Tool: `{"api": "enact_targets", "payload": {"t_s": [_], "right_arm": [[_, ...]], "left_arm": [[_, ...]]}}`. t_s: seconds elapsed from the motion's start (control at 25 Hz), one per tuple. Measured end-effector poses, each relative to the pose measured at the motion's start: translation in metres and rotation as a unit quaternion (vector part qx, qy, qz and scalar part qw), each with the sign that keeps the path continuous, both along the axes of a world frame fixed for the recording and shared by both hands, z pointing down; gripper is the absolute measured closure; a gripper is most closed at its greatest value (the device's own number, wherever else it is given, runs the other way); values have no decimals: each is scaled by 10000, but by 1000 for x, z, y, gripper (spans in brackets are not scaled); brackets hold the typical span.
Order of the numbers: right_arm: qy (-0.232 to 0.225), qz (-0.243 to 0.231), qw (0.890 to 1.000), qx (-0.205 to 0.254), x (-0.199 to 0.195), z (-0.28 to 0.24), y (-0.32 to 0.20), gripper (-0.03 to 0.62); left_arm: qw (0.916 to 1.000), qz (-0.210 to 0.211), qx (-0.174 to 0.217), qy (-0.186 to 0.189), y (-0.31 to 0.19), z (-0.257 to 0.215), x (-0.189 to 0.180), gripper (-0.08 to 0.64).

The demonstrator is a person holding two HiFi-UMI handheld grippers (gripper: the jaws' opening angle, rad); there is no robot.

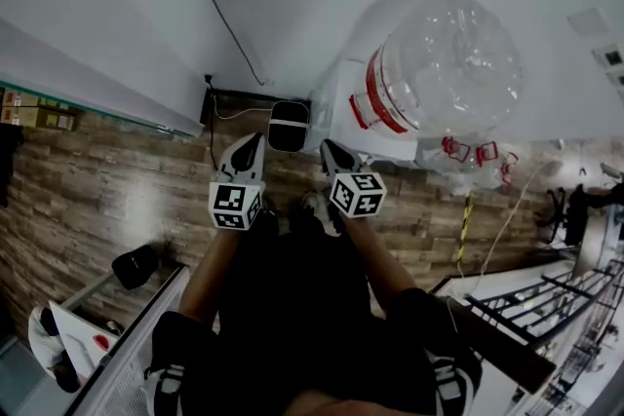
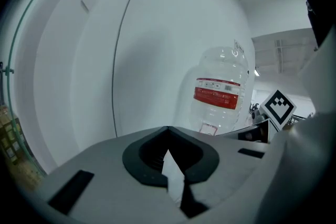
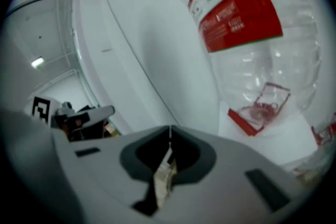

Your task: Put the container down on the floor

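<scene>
The container is a large clear water jug (image 1: 444, 63) with a red label. It lies tilted on a white stand (image 1: 336, 107) against the wall, off the floor. In the left gripper view the jug (image 2: 220, 93) is ahead to the right; in the right gripper view the jug (image 3: 252, 44) fills the upper right, close by. My left gripper (image 1: 253, 143) and right gripper (image 1: 331, 151) are side by side in front of me, pointing at the wall left of the jug. The left gripper's (image 2: 168, 129) jaws and the right gripper's (image 3: 169, 128) jaws are shut with nothing held. Neither touches the jug.
Wood-pattern floor (image 1: 117, 200) runs along a white wall with a thin black cable (image 1: 219, 15). A small black-and-white box (image 1: 289, 125) sits at the wall's foot. Clear bottles with red handles (image 1: 468, 154) lie under the jug. A glass counter (image 1: 122, 346) is lower left, a dark rack (image 1: 546, 307) lower right.
</scene>
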State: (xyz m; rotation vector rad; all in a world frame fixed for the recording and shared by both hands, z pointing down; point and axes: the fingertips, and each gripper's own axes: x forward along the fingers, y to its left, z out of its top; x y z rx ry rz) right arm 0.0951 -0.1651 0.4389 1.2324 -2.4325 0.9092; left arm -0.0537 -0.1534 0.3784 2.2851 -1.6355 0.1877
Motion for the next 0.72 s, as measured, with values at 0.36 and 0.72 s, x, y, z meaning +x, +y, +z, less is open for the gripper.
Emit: {"api": "enact_targets", "payload": {"t_s": [0.36,0.72], "right_arm": [[-99,-132,9990,425,1,-39,5,558],[-156,46,9987,491,25,-49,9,558]], "left_arm": [[9986,-191,499,-41,21,-51,-2,529],[9969,44,784,-24,19,-61,23,529]]}}
